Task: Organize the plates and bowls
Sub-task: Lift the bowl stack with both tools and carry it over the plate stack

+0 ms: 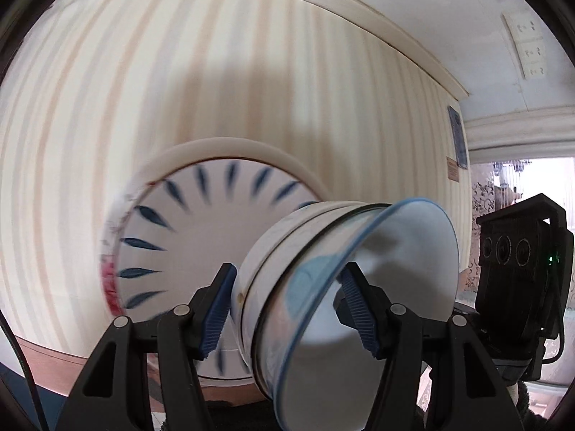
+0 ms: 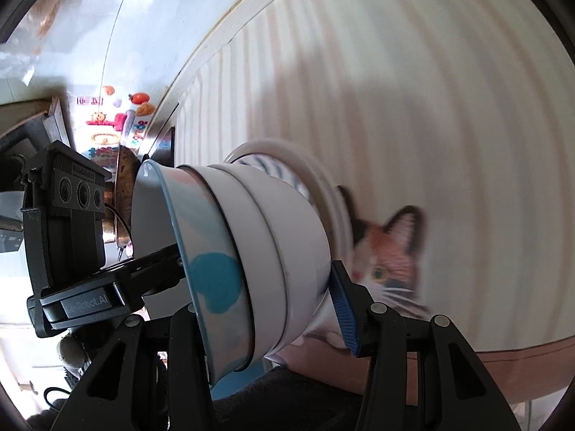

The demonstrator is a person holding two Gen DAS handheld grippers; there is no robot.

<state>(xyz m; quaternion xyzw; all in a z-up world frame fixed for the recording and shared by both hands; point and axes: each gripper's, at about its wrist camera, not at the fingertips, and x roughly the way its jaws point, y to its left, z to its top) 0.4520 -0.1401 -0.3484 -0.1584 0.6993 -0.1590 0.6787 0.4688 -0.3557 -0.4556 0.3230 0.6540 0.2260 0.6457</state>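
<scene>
Both tools are pinching the same stack of nested bowls (image 1: pixel 323 287) — left tool (image 1: pixel 287 309) on one side, right tool (image 2: pixel 266 309) on the other. The stack is up off the striped bench (image 1: pixel 179 89), above a blue-petal plate (image 1: pixel 187 222).

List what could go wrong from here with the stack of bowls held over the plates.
1. The stack of bowls is nested loosely, with only the left gripper and right gripper pinching it, so an inner bowl might slide out.
2. The stack hangs right over the plates on the striped tablecloth; a careless lowering could knock or chip them.
3. The two grippers sit close together; uneven motion could twist the stack loose.
</scene>
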